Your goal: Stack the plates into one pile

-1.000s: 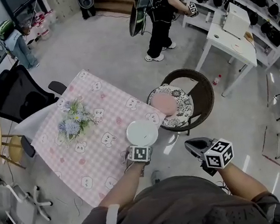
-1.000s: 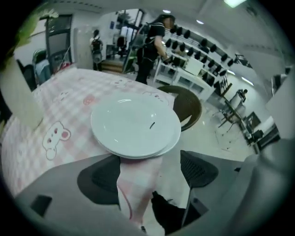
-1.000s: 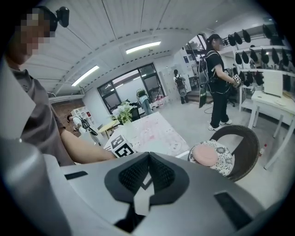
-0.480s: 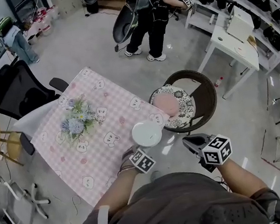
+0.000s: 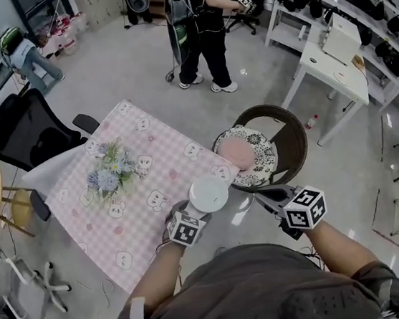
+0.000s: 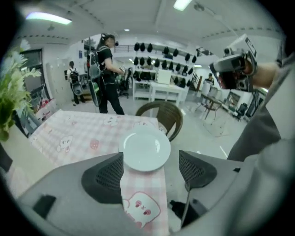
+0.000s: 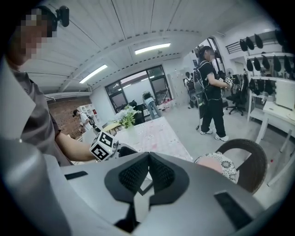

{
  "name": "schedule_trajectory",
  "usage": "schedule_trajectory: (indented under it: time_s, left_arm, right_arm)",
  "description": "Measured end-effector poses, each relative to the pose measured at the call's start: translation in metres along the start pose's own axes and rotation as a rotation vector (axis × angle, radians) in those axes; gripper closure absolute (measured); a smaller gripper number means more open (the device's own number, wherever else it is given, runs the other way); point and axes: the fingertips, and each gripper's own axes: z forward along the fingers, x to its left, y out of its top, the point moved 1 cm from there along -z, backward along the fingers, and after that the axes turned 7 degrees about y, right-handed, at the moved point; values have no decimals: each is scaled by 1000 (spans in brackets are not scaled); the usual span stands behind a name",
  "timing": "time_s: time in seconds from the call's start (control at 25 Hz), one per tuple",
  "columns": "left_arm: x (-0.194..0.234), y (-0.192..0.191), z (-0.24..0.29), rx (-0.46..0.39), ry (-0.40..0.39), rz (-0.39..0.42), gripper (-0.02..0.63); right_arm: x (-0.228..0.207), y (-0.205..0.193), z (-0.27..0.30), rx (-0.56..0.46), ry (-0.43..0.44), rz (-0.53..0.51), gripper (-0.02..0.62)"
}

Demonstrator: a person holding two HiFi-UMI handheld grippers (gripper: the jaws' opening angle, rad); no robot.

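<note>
A white plate lies at the near right corner of the pink checked table. I cannot tell whether more than one plate lies there. My left gripper hovers just short of the plate's near rim, open, with only tablecloth between its fingers. In the left gripper view the plate sits a little ahead of that gripper. My right gripper hangs off the table's right side, over the floor, shut on nothing. In its own view the right gripper has its pads pressed together.
A flower vase stands mid-table. A wicker chair with a pink cushion is right of the table. A black office chair is at the left, and a person stands behind.
My left gripper has drifted slightly left and back from the plate. The right gripper has edged up a little. The person at the back has walked left.
</note>
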Motion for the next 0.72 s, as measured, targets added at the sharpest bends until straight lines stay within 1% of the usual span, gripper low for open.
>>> schedule_trajectory:
  time_s: [0.08, 0.12, 0.16, 0.2, 0.24, 0.32, 0.36, 0.44, 0.56, 0.64, 0.72]
  left_arm:
    - [6, 18, -11, -95, -1, -94, 231]
    - [9, 27, -17, -145, 8, -132, 245]
    - [14, 35, -24, -197, 28, -161, 286]
    - [18, 44, -33, -251, 54, -182, 380]
    - [22, 52, -42, -308, 80, -197, 460]
    - [25, 70, -61, -422, 114, -229, 552]
    - [25, 80, -70, -477, 122, -250, 579]
    - [21, 100, -90, -581, 119, -298, 600]
    - [6, 126, -116, -714, 106, -388, 601]
    - [-5, 140, -127, -768, 132, -432, 601]
    - [-15, 151, -134, -791, 181, -452, 601]
  right_arm:
    - [-4, 4, -6, -16, 6, -10, 601]
    - [-5, 5, -9, -23, 11, -16, 603]
    - [-7, 7, -12, -29, 18, -23, 601]
    - [-9, 9, -15, -37, 27, -30, 602]
    - [-11, 10, -18, -45, 35, -36, 603]
    - [-18, 13, -25, -67, 54, -50, 603]
    - [-21, 15, -28, -79, 66, -58, 602]
    - [-29, 22, -37, -101, 93, -76, 603]
    - [-44, 35, -55, -133, 139, -105, 603]
    - [-56, 47, -68, -155, 165, -139, 603]
    - [-66, 58, -80, -175, 190, -181, 603]
